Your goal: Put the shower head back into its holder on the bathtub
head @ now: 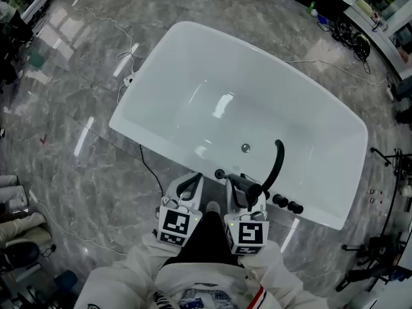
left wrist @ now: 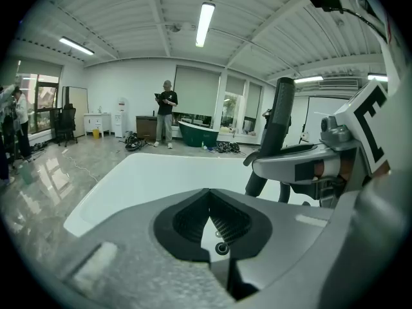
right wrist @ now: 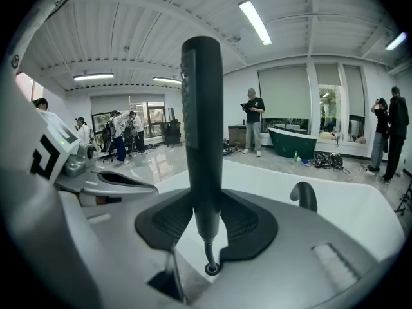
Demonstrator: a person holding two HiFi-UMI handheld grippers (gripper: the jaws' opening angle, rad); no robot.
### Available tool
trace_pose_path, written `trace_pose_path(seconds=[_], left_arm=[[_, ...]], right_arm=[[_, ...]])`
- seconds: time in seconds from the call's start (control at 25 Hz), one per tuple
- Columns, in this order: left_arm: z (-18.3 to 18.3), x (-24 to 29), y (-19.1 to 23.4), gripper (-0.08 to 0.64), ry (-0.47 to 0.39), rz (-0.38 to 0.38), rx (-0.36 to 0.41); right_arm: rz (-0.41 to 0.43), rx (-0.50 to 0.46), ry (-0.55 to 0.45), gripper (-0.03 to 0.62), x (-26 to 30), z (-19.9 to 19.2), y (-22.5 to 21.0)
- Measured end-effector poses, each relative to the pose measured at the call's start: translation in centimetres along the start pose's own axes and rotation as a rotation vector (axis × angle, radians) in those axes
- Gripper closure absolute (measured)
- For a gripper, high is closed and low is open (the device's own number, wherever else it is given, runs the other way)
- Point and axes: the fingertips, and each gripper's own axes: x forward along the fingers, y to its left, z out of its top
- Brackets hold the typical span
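Nearest the camera, the left claw (left wrist: pixel 209 201) is seen with its ribbed pads brought together and nothing between them. It is held idle just beside the right claw (right wrist: pixel 205 205). The right claw is clamped on the lower handle of the black shower head (right wrist: pixel 202 121), which is carried upright with its head end pointing away over the tub. A thin hose (right wrist: pixel 206 250) is seen running down from the handle's foot into a small dark ring (right wrist: pixel 210 269) on the near rim. That ring is judged to be the holder. The handle's foot is raised a little above the ring, so the shower head is not yet seated.

The step in hand is judged to be the lowering. The grasp has been made and the handle is lined up over the ring. The next move calls for the handle to be kept vertical and eased straight down so that the hose is fed into the opening without kinking. The claw should be opened only once the foot is felt to sit.

Just beyond on the rim a dark curved spout (right wrist: pixel 304 197) is seen, and two round knobs (head: pixel 288 203) to the right. Past these lies the white basin of the bathtub (head: pixel 257 82) with its drain (head: pixel 245 148). The grey marble floor (head: pixel 77 76) lies around it. Far off, a standing person (right wrist: pixel 254 118) and a green tub (right wrist: pixel 293 140) can be made out.
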Motion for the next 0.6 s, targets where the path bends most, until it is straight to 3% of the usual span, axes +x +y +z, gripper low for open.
trace_pose_path(seconds=[0.6], left_arm=[[-4.2, 2.3, 1.1, 0.558, 0.018, 0.018, -0.038]], right_arm=[[-0.007, 0.018, 0.042, 0.456, 2.1, -4.5, 1.0]])
